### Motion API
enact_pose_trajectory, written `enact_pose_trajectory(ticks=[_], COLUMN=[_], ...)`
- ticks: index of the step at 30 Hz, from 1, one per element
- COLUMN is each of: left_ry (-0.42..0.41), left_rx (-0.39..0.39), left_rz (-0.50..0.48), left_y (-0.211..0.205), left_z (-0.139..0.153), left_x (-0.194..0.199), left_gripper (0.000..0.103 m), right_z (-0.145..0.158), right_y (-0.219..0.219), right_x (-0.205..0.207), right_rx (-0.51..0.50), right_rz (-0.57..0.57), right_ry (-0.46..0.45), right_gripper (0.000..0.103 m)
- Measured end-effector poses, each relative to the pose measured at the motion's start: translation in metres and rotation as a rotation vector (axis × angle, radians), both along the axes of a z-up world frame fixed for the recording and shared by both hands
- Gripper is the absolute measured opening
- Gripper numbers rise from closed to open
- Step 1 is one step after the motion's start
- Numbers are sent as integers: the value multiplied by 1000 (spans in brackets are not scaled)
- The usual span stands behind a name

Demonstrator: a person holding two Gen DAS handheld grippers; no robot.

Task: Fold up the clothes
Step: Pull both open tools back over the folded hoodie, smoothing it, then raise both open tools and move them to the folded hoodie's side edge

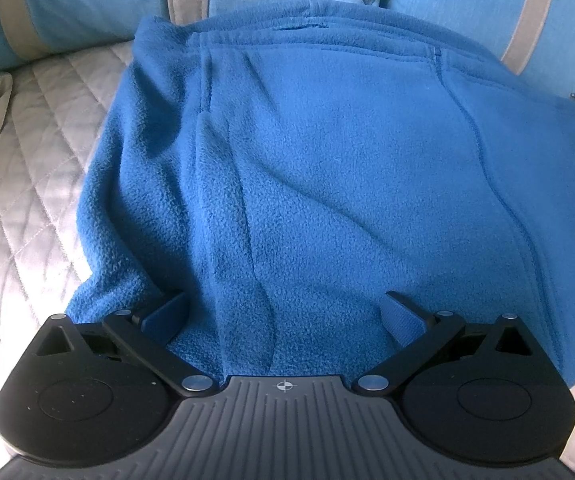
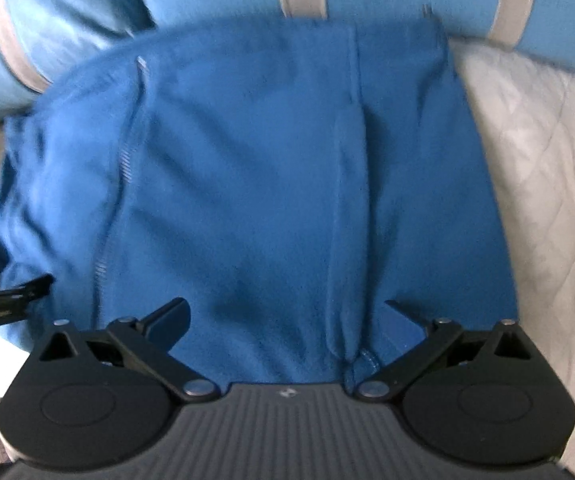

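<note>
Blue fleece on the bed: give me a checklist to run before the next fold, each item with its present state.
1. Left gripper jaws spread: ok, wide open over the near edge of the blue fleece.
2. Right gripper jaws spread: ok, wide open.
3. Fabric between either pair of jaws: not ok, cloth lies between them but nothing is pinched.
4. Garment flat: not ok, soft ridges run along it and a bunched fold sits by the right gripper.
5. Zipper lying clear of the grip points: ok, it runs off to the side.
6. Room on the quilted cover: ok at both sides; pillows crowd the far edge.
</note>
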State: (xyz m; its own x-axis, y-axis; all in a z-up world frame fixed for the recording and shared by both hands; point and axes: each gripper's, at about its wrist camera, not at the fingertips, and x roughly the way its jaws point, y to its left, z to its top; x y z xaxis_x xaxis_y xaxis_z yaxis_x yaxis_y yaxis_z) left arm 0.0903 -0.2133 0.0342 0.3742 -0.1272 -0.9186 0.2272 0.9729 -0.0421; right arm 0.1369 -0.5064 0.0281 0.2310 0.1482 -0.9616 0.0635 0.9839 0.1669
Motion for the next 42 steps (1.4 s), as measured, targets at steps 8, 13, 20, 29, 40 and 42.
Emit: enact_pose_trajectory(ticks=[8,13,20,29,40,42], left_ry=[-3,-30,-68,-114,-147,-146], left_rx=[2,9,20,25,6,2], left_rz=[5,-10,-18,-28,-40,-47], left_y=[3,-2,-7,-11,-8,-8], left_z=[8,15,15,13,15,15], left_x=[1,4,1,-3,-5,-4], left_gripper=[103,103,103,103,103,103], right_z=[-26,-26,-24,-18,-16,-16], right_y=[17,14,14,14,9,8], right_x=[-16,-19,-19,-9,-3,-3], right_rx=[-78,-75,-79,-102,-79,-74], right_rz=[52,49,57,130,139,154], right_ry=[-103,-121,-124,-69,-23,-13], right_gripper=[101,101,101,101,101,101])
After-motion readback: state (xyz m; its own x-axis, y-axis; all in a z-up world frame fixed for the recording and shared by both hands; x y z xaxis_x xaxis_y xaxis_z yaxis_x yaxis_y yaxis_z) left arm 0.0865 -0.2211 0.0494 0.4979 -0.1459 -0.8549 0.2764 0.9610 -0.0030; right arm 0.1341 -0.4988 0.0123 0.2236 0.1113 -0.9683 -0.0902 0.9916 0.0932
